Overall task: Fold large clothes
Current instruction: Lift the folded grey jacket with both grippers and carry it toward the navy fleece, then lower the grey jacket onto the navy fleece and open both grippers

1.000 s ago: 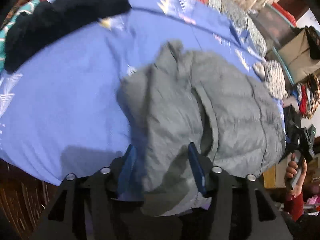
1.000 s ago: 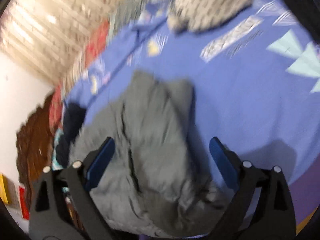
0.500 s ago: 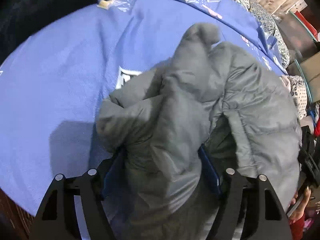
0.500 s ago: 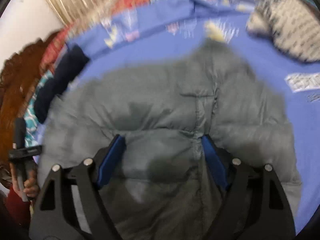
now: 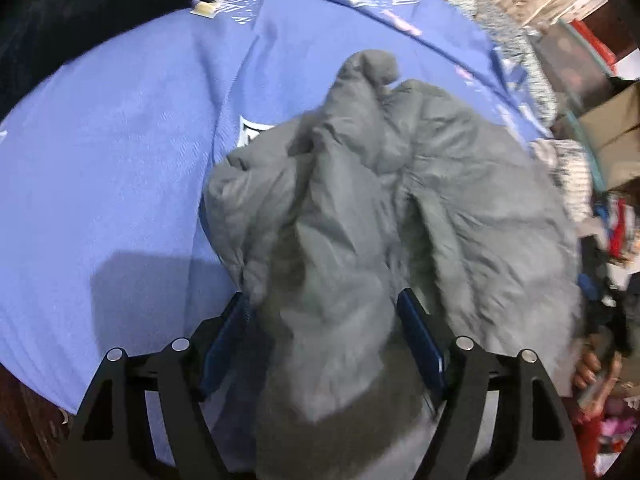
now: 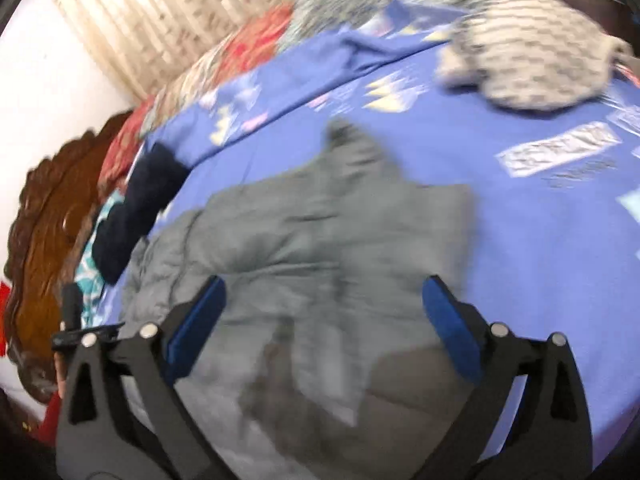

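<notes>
A large grey puffer jacket (image 5: 400,200) lies bunched on a blue patterned bedsheet (image 5: 120,160). My left gripper (image 5: 324,320) is shut on a thick fold of the jacket, which fills the gap between its blue pads and drapes forward. In the right wrist view the jacket (image 6: 312,248) spreads flatter on the sheet (image 6: 540,240). My right gripper (image 6: 324,312) is open, its pads wide apart just above the jacket's near part, holding nothing.
A dark navy garment (image 5: 100,12) lies at the sheet's far left, also seen in the right wrist view (image 6: 140,200). A grey patterned garment (image 6: 532,60) lies at the back right. A carved wooden headboard (image 6: 48,220) stands on the left. Clutter (image 5: 612,220) stands beside the bed.
The left gripper has lifted and bunched its jacket fold higher. The right gripper, wide apart a second ago and narrower over the jacket half a second ago, has opened wider and swung right.
</notes>
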A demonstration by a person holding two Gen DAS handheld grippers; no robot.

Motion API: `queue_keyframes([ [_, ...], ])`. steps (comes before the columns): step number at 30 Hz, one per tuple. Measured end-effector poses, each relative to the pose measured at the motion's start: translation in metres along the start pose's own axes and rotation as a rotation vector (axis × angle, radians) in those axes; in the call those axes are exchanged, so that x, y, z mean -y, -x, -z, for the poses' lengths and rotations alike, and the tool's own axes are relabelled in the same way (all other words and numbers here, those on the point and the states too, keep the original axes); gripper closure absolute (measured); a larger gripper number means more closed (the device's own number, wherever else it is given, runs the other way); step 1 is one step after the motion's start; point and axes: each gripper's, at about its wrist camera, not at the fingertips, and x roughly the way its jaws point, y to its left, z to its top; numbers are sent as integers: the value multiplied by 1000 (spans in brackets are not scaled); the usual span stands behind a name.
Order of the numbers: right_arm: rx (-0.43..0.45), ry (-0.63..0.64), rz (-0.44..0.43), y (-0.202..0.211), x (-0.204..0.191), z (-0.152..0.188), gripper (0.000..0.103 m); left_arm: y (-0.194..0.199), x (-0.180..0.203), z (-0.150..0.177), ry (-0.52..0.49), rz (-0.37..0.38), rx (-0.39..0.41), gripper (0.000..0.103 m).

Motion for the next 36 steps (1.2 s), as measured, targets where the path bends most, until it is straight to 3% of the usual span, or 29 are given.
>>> queue_keyframes([
  [3, -51, -56, 34, -3, 30, 4, 6, 3, -3, 5, 2, 56, -7, 0],
  [7, -136, -146, -20, -40, 45, 11, 6, -18, -10, 14, 41, 112, -101, -1],
  [12, -225, -82, -156, -77, 3, 21, 5, -30, 11, 13, 34, 155, -117, -2],
  [16, -263, 32, -162, -90, -40, 29, 5, -34, 25, 13, -30, 133, -103, -2],
  [18, -302, -16, -169, -100, -45, 31, 9, -48, 22, 15, 0, 123, -129, -2],
  [20, -345, -65, -255, -104, -57, 26, 34, -47, 28, 15, -17, 100, -99, 13],
  [21, -363, -87, -313, -104, -66, 23, 57, -44, 33, 14, -31, 109, -97, 32],
  [22, -369, -85, -348, -103, -78, 20, 67, -38, 35, 13, -32, 135, -95, 48],
  [23, -364, -27, -368, -99, -107, 11, 70, -30, 35, 10, -25, 182, -90, 53],
  [26, -326, 109, -418, -91, -173, -18, 74, 7, 24, -1, -9, 250, 16, 59],
  [29, -273, 266, -487, -94, -264, -63, 74, 63, -16, -19, 54, 315, 160, 59],
  [32, -247, 391, -544, -114, -346, -98, 74, 119, -56, -38, 81, 301, 308, 59],
  [36, -207, 562, -615, -151, -463, -134, 74, 201, -115, -78, 100, 199, 532, 59],
])
